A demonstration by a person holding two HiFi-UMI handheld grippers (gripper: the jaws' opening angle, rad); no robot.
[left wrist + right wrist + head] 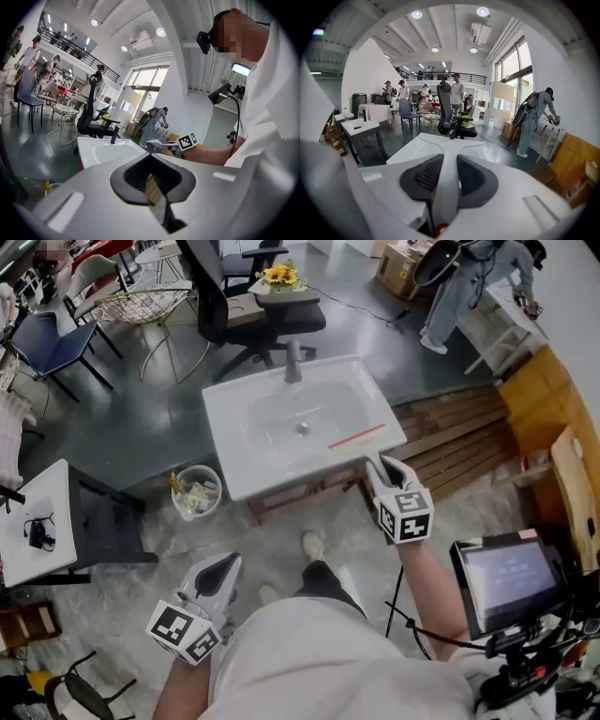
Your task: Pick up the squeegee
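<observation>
The squeegee [356, 438] is white with a red-edged blade and hangs over the front right corner of the white sink [230, 418]. My right gripper [382, 468] is shut on its handle just below the blade. In the right gripper view the white handle [446, 150] runs straight out between the dark pads of the right gripper [444, 176] and widens into the blade ahead. My left gripper [223, 568] hangs low at the left over the floor, away from the sink. In the left gripper view its pads [136, 173] stand slightly apart with nothing between them.
A faucet [293, 362] stands at the sink's back edge. A clear bin [197, 491] with rubbish sits on the floor left of the sink. Wooden planks [459, 432] lie to the right, a black office chair [253, 306] behind, a white table [37, 521] at far left.
</observation>
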